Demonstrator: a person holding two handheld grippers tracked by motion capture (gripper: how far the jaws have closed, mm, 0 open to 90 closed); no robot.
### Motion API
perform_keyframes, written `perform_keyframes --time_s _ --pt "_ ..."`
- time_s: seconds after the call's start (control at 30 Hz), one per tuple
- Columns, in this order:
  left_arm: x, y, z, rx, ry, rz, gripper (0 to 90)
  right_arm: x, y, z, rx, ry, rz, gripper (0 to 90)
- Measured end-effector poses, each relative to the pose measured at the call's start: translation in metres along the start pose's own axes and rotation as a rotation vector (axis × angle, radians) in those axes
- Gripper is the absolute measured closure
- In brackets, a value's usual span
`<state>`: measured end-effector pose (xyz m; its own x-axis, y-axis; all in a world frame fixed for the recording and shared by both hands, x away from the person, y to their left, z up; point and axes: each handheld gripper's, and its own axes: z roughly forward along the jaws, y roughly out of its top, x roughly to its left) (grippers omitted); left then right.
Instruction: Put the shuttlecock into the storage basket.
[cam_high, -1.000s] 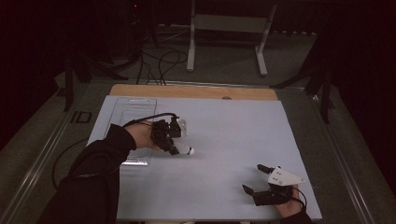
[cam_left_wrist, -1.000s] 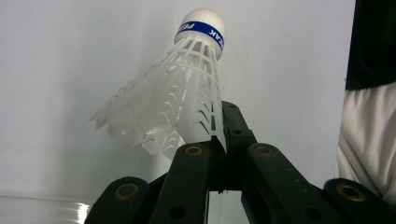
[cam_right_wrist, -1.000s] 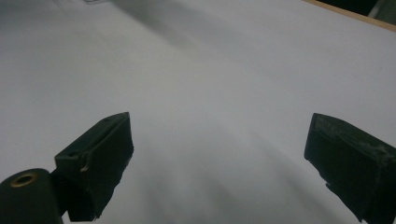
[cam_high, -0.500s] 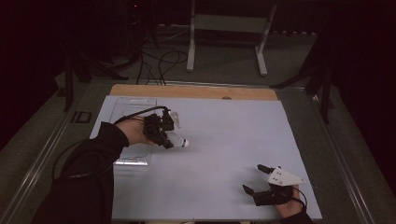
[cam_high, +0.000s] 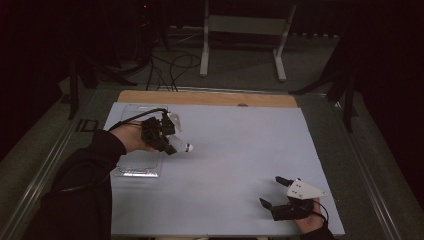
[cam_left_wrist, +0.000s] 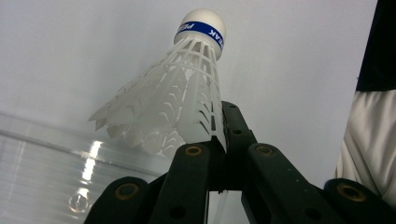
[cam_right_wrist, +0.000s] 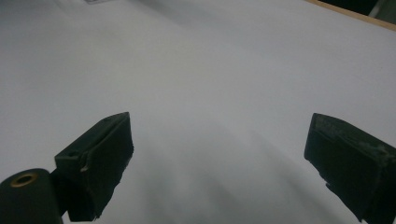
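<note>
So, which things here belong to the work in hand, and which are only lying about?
Part of the work:
- shuttlecock, pinched by its skirt
- left tool, shut on it
- clear plastic tray beside it, probably

Only lying about:
- right tool, open, resting on the table
- white stand behind
- floor cables
</note>
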<state>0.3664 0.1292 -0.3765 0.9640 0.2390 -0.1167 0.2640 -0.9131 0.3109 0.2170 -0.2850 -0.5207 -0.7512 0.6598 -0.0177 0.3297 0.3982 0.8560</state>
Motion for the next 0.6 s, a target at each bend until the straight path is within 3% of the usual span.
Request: perform_keyframes --time_s 0.33,0.6 --pt "0.005 -0.014 -0.014 -0.008 0.035 -0.013 90.0 0.000 0.000 -0.001 -0.003 0.000 -0.001 7.7" --pt "0.015 -0.033 -0.023 -0.026 0.062 -0.075 90.0 0.001 0.000 0.000 0.001 -0.001 0.000 7.7"
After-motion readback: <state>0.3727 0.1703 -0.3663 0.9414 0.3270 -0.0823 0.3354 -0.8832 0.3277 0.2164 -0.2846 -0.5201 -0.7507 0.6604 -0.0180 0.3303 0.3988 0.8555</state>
